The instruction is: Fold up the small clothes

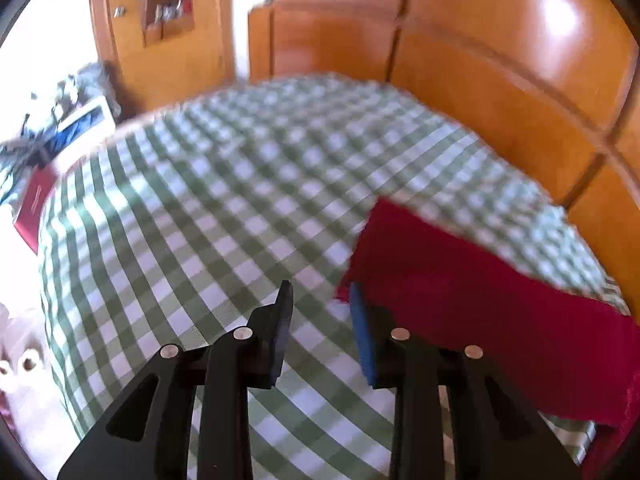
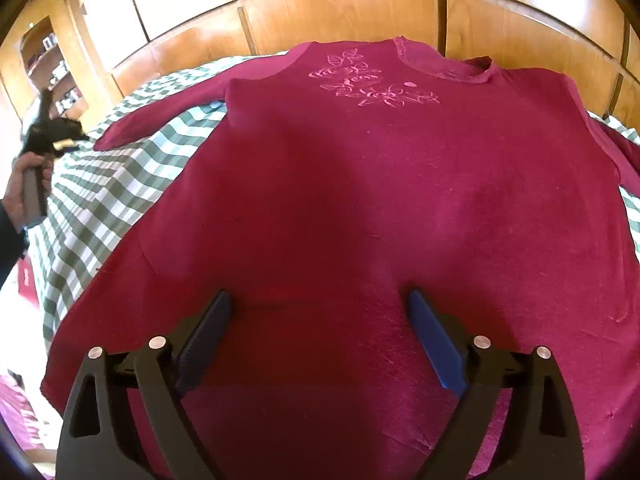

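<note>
Right wrist view: the right gripper (image 2: 320, 304) gapes wide over a flat red shirt (image 2: 360, 200); left gripper (image 1: 320, 300) parted, empty, beside its sleeve (image 1: 480, 280).

Black tongs (image 2: 320, 300) with blue pads (image 2: 438, 344), silver screws; dark sleeve (image 2: 8, 236)

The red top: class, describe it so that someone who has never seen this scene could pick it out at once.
Find the bed with the green-and-white checked cover against the wooden panelled wall. Spread flat on it lies the red top, neckline toward the wall. It is the only garment there, marked by a pale pink flower design on the chest.
</note>
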Available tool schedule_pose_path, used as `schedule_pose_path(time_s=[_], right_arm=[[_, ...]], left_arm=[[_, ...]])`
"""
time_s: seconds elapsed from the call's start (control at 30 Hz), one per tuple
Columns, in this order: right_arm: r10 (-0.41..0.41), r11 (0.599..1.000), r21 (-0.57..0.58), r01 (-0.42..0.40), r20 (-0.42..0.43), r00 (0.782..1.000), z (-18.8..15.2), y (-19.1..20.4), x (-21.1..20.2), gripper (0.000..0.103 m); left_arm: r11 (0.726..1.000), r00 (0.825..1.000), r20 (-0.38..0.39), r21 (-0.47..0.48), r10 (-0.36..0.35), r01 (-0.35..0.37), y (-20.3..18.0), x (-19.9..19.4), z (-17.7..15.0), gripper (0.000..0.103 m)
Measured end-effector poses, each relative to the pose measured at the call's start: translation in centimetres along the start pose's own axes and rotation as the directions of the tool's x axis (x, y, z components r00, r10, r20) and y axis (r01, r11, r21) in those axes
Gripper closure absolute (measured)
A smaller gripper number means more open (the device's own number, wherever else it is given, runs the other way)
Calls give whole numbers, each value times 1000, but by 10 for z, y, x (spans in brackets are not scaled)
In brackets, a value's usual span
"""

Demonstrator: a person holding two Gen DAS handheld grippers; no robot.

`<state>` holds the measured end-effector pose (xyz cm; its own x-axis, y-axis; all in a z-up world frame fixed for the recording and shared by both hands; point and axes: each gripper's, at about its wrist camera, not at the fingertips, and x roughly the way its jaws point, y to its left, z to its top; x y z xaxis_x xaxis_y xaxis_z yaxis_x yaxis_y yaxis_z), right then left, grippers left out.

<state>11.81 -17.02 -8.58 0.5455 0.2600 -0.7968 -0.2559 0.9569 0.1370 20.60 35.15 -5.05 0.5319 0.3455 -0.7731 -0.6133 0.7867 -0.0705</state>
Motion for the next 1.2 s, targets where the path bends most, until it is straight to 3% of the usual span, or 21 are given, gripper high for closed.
schedule_pose_path(time_s=[0.1, 0.17, 0.23, 0.3, 0.33, 0.43, 0.5, 0.57, 0.6, 0.7, 0.77, 0.83, 0.9, 0.93, 1.0, 1.03, 1.1, 1.17, 1.2], right_arm=[[-3, 1000, 0, 3, 2, 1000, 0, 0, 0, 13], [-3, 1000, 2, 3, 6, 1000, -1, 0, 0, 13], [-3, 1000, 3, 3, 11, 1000, -1, 0, 0, 13], [-2, 1000, 3, 2, 13, 1000, -1, 0, 0, 13], [-1, 1000, 3, 1, 14, 1000, -2, 0, 0, 13], [2, 1000, 5, -2, 15, 1000, -2, 0, -1, 13], [6, 1000, 10, -6, 11, 1000, -1, 0, -2, 13], [19, 1000, 24, -19, -5, 1000, 1, -3, -6, 14], [34, 998, 48, -33, -17, 999, 3, -8, -11, 24], [28, 988, 150, -30, 14, 1000, 8, -38, -37, 33], [-43, 977, 213, 27, 71, 997, 7, -67, -61, 36], [-192, 945, 289, 155, 106, 976, 3, -110, -90, 36], [-346, 874, 395, 281, 102, 933, -6, -160, -115, 36], [-427, 826, 437, 355, 76, 901, -11, -184, -123, 36], [-581, 720, 475, 506, 14, 814, -20, -227, -133, 36], [-631, 674, 481, 560, -19, 775, -24, -250, -133, 36], [-651, 639, 473, 606, -87, 754, -29, -282, -124, 31], [-667, 616, 460, 640, -127, 734, -31, -302, -112, 31], [-676, 605, 447, 658, -148, 722, -32, -314, -104, 33]], left_arm=[[986, 995, 85, 161, -47, 33, -36, -28, -15, 71], [974, 998, 63, 225, -25, 10, -52, -19, -17, 68], [973, 998, -45, 228, 49, -38, -57, 16, -21, 68], [982, 988, -135, 184, 72, -46, -50, 43, -27, 65], [987, 992, -118, 157, 53, -34, -46, 45, -29, 64], [982, 989, -121, 178, 88, -65, -53, 38, -31, 63], [989, 994, -109, 150, 32, -16, -56, 21, -32, 64], [988, 998, -49, 148, -47, 53, -60, -8, -34, 61], [983, 997, -24, 168, -71, 74, -67, -22, -37, 59], [953, 976, 16, 219, -218, 210, -93, -71, -57, 51], [926, 955, 19, 250, -296, 282, -112, -97, -72, 45], [881, 916, -16, 269, -400, 390, -132, -120, -95, 44], [824, 880, -61, 326, -471, 463, -161, -142, -126, 44], [803, 867, -74, 346, -492, 485, -169, -150, -137, 44], [745, 827, -119, 380, -549, 549, -190, -167, -166, 44], [704, 804, -160, 407, -573, 583, -206, -176, -186, 39], [666, 789, -212, 437, -577, 604, -224, -184, -213, 37], [618, 752, -294, 436, -589, 654, -241, -193, -239, 35], [600, 743, -321, 442, -588, 666, -250, -198, -251, 34]])
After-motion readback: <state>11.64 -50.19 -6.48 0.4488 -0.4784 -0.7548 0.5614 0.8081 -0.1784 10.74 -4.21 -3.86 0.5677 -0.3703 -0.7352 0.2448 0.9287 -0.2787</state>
